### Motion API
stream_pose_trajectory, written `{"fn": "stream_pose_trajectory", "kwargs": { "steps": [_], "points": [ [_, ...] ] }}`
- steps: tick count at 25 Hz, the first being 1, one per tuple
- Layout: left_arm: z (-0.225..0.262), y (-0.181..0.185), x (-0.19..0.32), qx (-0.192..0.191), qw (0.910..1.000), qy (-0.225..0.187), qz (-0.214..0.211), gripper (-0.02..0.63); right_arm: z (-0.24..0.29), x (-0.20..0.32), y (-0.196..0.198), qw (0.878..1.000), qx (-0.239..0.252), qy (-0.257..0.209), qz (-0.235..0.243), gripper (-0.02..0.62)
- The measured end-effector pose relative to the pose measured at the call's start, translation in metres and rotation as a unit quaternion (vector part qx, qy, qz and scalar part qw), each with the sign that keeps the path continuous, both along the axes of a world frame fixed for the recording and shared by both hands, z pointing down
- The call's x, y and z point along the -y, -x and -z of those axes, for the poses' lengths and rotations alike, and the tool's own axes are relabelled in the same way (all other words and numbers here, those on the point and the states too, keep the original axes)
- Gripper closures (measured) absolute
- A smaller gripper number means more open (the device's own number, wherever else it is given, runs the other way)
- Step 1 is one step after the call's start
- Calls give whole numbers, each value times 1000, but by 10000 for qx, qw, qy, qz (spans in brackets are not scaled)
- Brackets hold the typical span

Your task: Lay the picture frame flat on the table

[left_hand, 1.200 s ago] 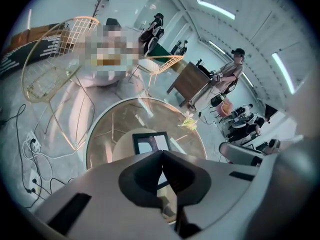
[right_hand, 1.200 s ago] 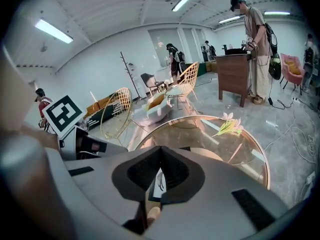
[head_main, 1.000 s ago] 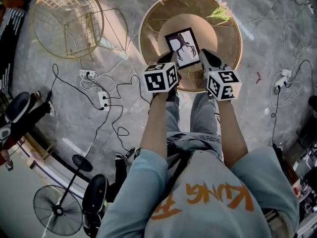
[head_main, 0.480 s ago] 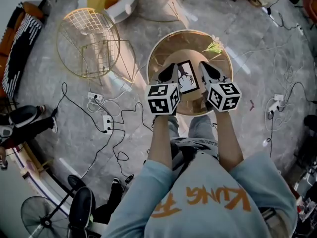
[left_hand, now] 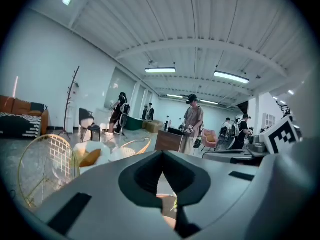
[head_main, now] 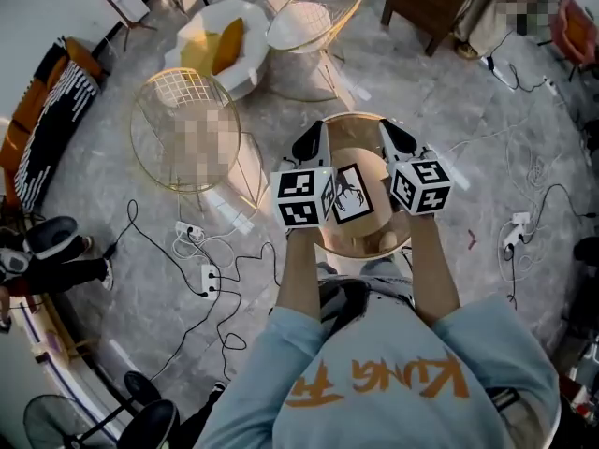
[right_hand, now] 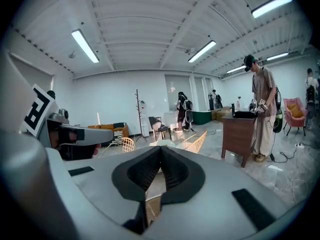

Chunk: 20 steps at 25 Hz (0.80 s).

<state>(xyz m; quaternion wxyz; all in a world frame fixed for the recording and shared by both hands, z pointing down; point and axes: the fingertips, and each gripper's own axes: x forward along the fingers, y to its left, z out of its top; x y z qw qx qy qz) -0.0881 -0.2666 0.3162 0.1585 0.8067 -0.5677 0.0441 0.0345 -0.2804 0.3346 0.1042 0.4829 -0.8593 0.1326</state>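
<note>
Left gripper (head_main: pixel 311 140): we see it raised over the table and pointing away from the person. In its own view (left_hand: pixel 161 155) the jaws meet at the tips, with nothing between them.
Right gripper (head_main: pixel 397 138): it is level with the left one. In its own view (right_hand: pixel 160 149) the jaws are likewise together and empty.
Picture frame (head_main: pixel 356 195): it sits on the round table and shows between the two marker cubes (head_main: pixel 304 196). It has a black border around a dark figure on white, and neither pair of jaws is on it. Its left edge is hidden behind the left cube (we cannot tell whether it leans or lies flat).
Round table (head_main: pixel 363 157): it has a gold rim and a tan centre, and stands directly below both grippers.
Floor: grey, with cables and power strips (head_main: pixel 208 275) to the person's left.
Around: a wire chair (head_main: pixel 154 101) stands left of the table, with a white chair with a yellow cushion (head_main: pixel 225 40) beyond it. In the right gripper view a person (right_hand: pixel 262 104) stands at a wooden desk (right_hand: pixel 239 134).
</note>
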Motion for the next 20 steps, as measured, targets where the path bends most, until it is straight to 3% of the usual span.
{"fn": "stream_pose_trajectory", "kwargs": {
  "steps": [10, 20],
  "points": [
    [88, -3, 13, 677, 9907, -1170, 118, 586, 78, 15, -4, 9953, -148, -954, -54, 597],
    [106, 8, 26, 777, 9859, -1471, 165, 586, 108, 28, -10, 9872, -398, -1432, -571, 597]
  ]
}}
